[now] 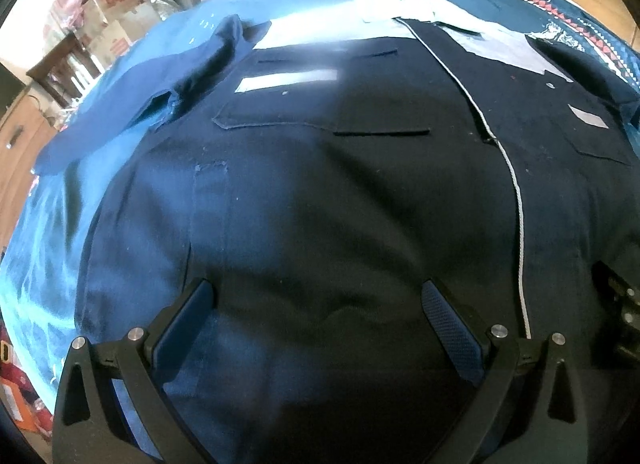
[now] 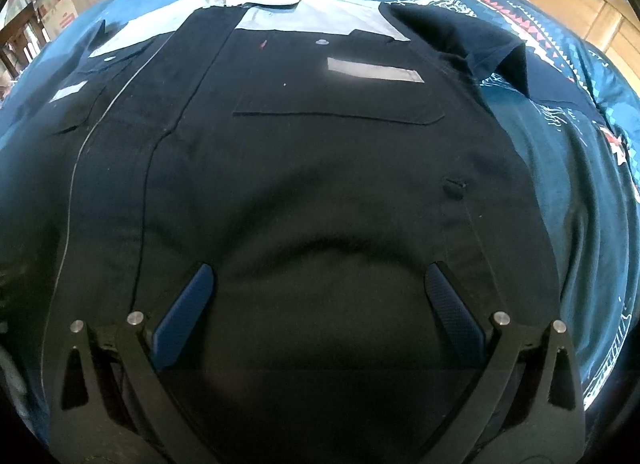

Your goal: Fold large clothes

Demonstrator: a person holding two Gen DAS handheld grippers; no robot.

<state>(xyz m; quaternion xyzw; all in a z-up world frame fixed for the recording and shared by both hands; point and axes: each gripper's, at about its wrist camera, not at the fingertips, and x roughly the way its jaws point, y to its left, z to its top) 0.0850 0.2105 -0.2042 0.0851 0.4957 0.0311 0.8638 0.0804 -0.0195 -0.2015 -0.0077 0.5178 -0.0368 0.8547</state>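
The shirt [image 1: 340, 184] lies flat, front up, on the blue bedspread [image 1: 48, 224], and with the left gripper [image 1: 320, 304] and right gripper [image 2: 320, 288] both spread wide and empty above its lower part, a pinch could catch the bedspread too.

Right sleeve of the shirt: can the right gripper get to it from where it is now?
Probably yes. The right gripper is open over the shirt body, and the sleeve lies flat on the bedspread ahead and to its right, nothing on or in front of it.
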